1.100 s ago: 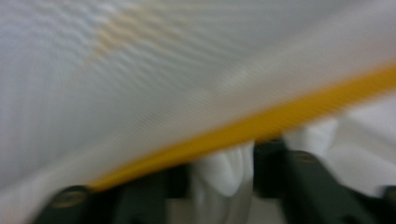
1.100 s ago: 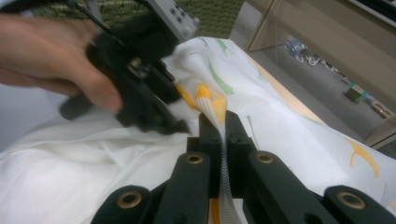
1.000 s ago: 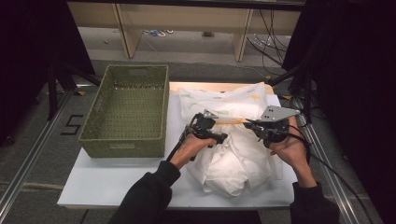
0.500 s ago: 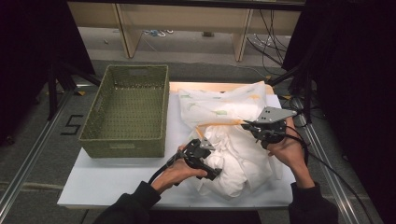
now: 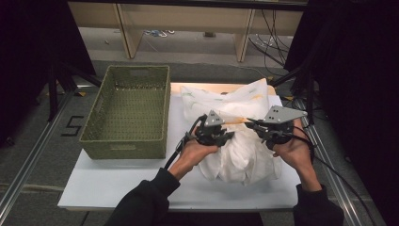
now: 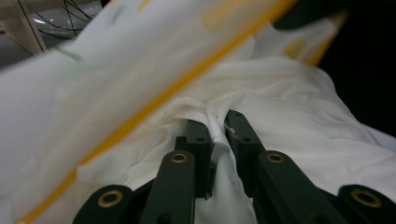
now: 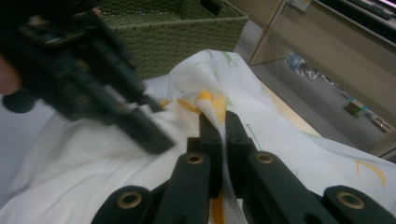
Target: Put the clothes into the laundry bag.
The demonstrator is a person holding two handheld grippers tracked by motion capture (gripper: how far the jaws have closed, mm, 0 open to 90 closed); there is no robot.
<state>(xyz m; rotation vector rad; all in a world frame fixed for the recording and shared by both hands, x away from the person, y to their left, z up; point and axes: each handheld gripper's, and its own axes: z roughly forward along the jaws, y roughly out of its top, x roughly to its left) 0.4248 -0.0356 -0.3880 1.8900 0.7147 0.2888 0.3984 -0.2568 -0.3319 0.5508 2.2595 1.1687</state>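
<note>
Half a second earlier my left claw [image 5: 225, 136] had been low on the near left of the white cloth [image 5: 240, 155], down by the counter's [image 5: 117, 188] front part; since then it had come up and away from me to sit level with my right claw [image 5: 256, 126], much where it had been a second before. Its jaws had just been closing, and in the left gripper view they pinched a fold of the plain white fabric [image 6: 219, 135] between the left claw's [image 6: 219, 128] pads, the rest of the cloth spilling down between the linkages. My right claw had kept its place, narrow and clamped on a bunched bit of the orange-edged hem [image 7: 210, 105], which rose out of the right claw's [image 7: 219, 123] tips as a gathered ridge. The cloth lay heaped under and between both claws on the right half of the counter, its near bulk sagging toward me below my hands. A taut orange-bordered edge [image 5: 235, 121] ran between the two claws, and in the left gripper view that same edge [image 6: 154, 102] crossed above my jaws as a blurred band. Beyond the claws the cloth's far part spread toward the counter's back edge. To the left, apart from the cloth, stood the green woven basket [image 5: 127, 113].
</note>
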